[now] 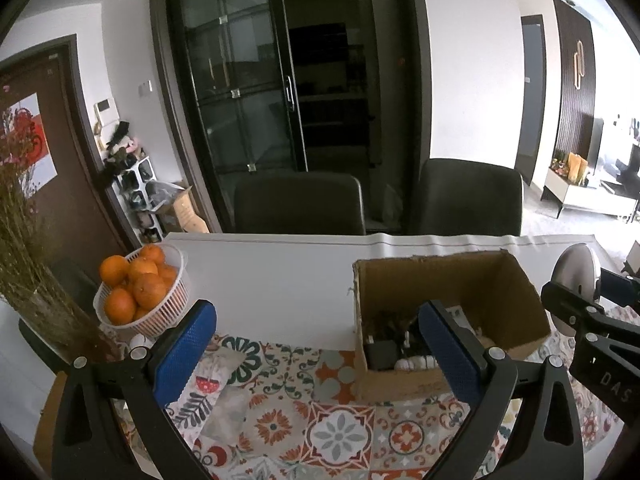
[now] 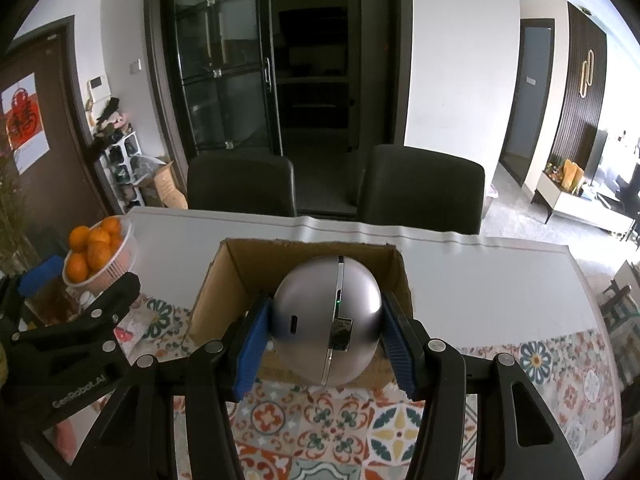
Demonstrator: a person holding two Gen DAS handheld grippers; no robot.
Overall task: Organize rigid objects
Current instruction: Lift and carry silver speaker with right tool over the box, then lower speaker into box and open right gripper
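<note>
A white basket of oranges (image 1: 142, 292) sits at the surface's (image 1: 280, 272) left edge. The left gripper (image 1: 316, 356) hangs wide open and empty beside an open cardboard box (image 1: 480, 276), while the right gripper (image 2: 326, 336) clamps a silver egg-shaped device (image 2: 316, 312) above the box's near edge.

The lettering "GenRobot.AI" is being displayed in white on the black body of the left gripper (image 2: 76, 394) in the right wrist view. The letters "DAS" are being shown on the right gripper (image 1: 614, 380) in the left wrist view, cut off at the edge.
</note>
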